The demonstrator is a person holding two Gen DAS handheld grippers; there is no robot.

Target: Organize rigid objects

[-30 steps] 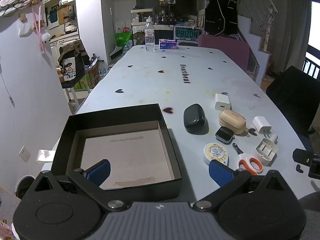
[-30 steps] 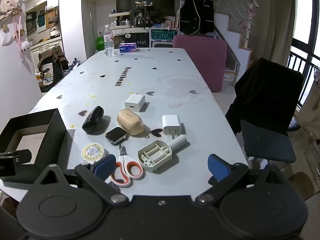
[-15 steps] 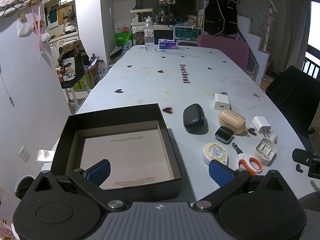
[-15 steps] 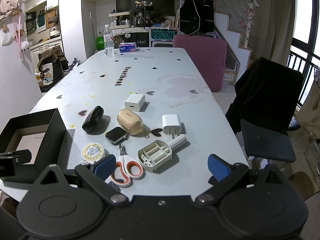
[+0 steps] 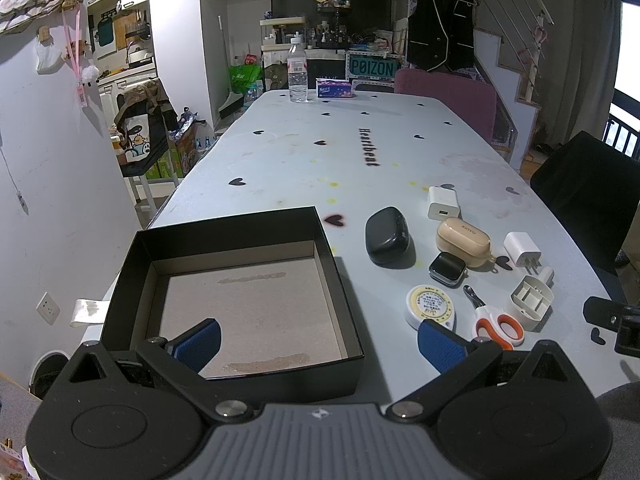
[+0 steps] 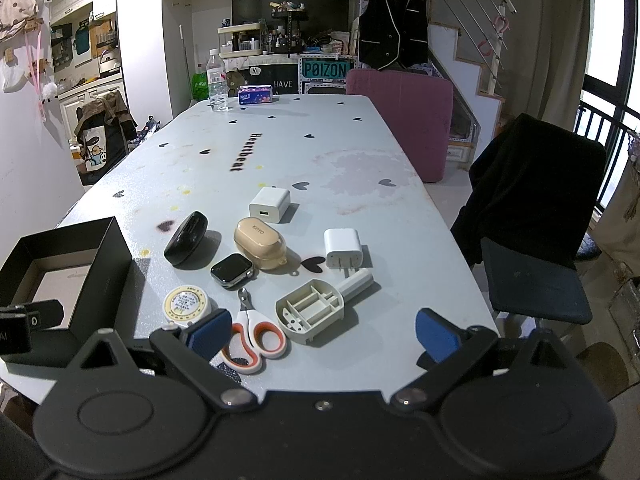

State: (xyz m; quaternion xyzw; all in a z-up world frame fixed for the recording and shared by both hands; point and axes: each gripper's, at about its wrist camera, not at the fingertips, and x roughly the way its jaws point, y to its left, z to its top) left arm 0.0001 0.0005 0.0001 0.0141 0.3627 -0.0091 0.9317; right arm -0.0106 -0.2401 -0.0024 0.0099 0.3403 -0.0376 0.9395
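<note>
Left wrist view looks down a long pale counter [image 5: 304,168] printed with small black hearts; nearest the camera sits an open black box [image 5: 240,240] with a bare cardboard floor, nothing inside it yet. The left gripper [image 5: 318,340] hovers low at the near edge, its blue-padded fingers [image 5: 200,342] spread wide and grasping nothing; one pad hangs over the box, the other over the counter beside it, which suggests this hand is stationed by the box rather than reaching for anything.

To the right of the box, laid out loosely and mostly apart from one another, are the things to be tidied: a black case [image 5: 386,234], a beige earbud case [image 5: 463,237], a white cube charger [image 5: 443,203], a white plug [image 5: 520,249], a watch face [image 5: 447,268], a round tape measure [image 5: 430,305], orange-handled scissors [image 5: 494,320] and a grey plastic holder [image 5: 531,306].

Right wrist view shows the same spread from the other side; the right gripper [image 6: 322,334] also has its fingers [image 6: 208,334] released and empty, with the scissors [image 6: 252,340] and holder [image 6: 314,312] lying nearest between them, and the box [image 6: 102,256] off to the left. My reading is that sorting has not begun, and that the right hand is placed to take a first item and carry it leftward into the box. The scissors lie flat, so pinching them may be fiddly.
</note>
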